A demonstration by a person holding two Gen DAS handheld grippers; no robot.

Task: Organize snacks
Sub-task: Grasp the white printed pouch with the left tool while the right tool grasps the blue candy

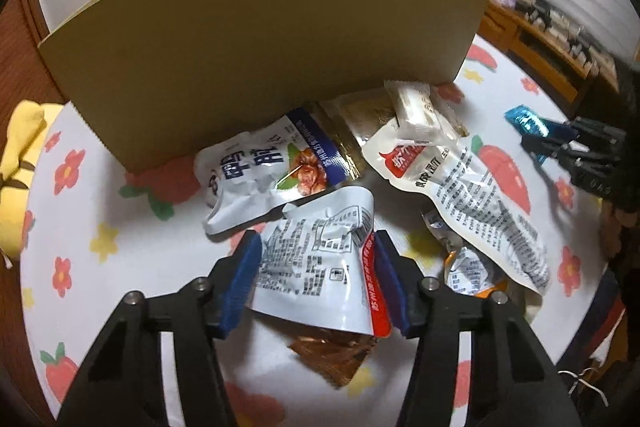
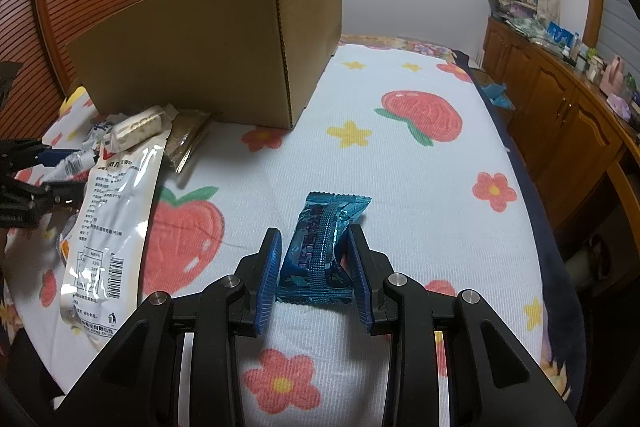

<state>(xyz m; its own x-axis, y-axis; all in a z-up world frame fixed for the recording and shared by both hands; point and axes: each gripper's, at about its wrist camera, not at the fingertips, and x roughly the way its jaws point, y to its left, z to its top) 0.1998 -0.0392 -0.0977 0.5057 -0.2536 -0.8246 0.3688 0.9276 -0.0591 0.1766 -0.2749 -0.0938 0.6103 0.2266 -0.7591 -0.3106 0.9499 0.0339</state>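
Right gripper (image 2: 314, 267) has its blue pads pinched on a blue foil snack packet (image 2: 320, 251), held over the strawberry-print sheet (image 2: 400, 163). Off to the left there's a pile of snack bags (image 2: 116, 195), just beside a cardboard box (image 2: 224, 55). The left gripper (image 2: 60, 179) pokes into that pile.

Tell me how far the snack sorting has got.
Nothing visibly finished: the cardboard box shows only its outer walls, so its contents cannot be seen. In hand: the right tongs grip a blue snack packet, and the left tongs straddle a white pouch. Left to do: the duck snack pouch, the long white bag and the white bar lie loose on the cloth.
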